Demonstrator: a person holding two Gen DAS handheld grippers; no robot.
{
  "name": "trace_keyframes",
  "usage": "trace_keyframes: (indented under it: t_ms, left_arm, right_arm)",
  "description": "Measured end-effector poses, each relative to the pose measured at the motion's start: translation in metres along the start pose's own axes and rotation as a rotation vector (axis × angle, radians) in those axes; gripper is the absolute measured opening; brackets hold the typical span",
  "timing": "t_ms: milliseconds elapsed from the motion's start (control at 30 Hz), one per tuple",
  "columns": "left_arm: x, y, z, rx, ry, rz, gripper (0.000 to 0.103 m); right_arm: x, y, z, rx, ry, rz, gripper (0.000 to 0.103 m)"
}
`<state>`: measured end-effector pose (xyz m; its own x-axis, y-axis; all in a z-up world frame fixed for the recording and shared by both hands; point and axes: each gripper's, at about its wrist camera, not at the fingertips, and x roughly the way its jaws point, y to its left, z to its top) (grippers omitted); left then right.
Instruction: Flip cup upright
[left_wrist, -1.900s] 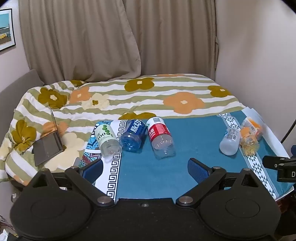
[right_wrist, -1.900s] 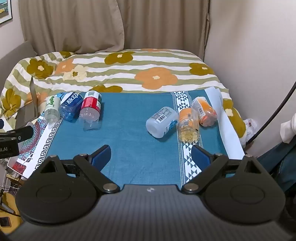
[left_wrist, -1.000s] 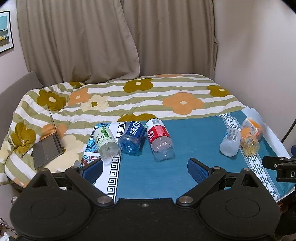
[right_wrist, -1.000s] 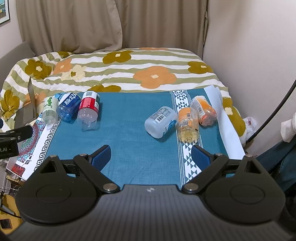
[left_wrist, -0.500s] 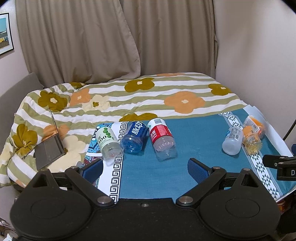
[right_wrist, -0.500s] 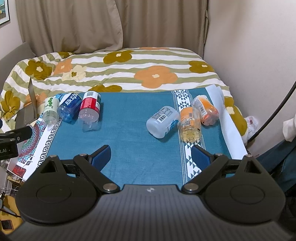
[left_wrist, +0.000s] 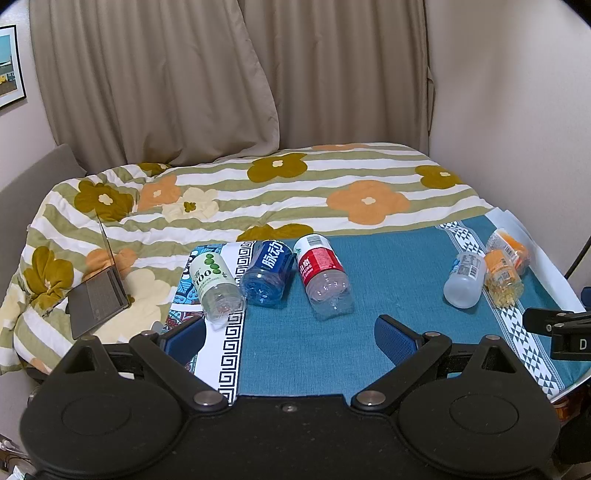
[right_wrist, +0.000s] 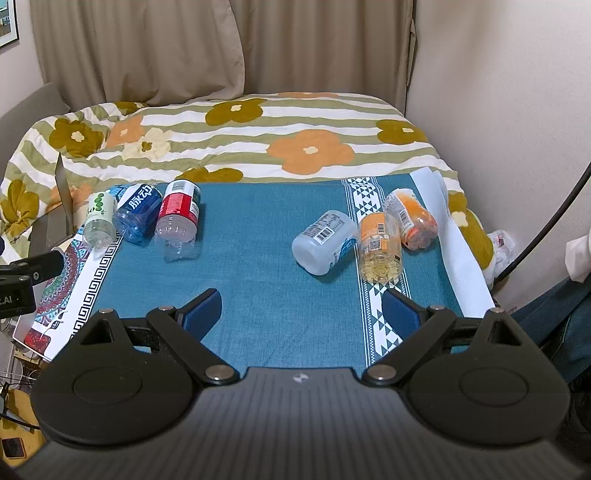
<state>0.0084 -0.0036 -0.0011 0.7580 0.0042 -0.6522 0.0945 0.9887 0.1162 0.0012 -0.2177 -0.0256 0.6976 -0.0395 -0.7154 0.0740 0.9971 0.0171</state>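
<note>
Several plastic bottles lie on their sides on a teal cloth (left_wrist: 388, 273). On the left lie a white-green one (left_wrist: 216, 284), a blue one (left_wrist: 267, 273) and a red-label one (left_wrist: 325, 277). On the right lie a white one (right_wrist: 325, 240), an orange-label one (right_wrist: 380, 245) and an orange one (right_wrist: 410, 218). My left gripper (left_wrist: 290, 334) is open and empty, just short of the left group. My right gripper (right_wrist: 301, 312) is open and empty, just short of the right group.
The table stands against a bed with a striped flowered quilt (left_wrist: 258, 199). A half-open laptop (left_wrist: 98, 295) rests on the quilt at the left. Curtains hang behind and a wall (right_wrist: 498, 110) runs along the right. A black cable (right_wrist: 546, 225) hangs at the far right.
Both grippers have shifted slightly; the view has drifted a little. The bottles have not moved and both grippers stay open.
</note>
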Motion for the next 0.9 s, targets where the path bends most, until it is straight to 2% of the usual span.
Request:
trace_keyframes:
  t_ms: [900]
  left_arm:
    - [-0.0015, 0.0003, -0.0006, 0.011, 0.001, 0.003, 0.100]
  right_arm:
    - [0.0006, 0.0030, 0.0006, -0.007, -0.003, 0.010, 0.103]
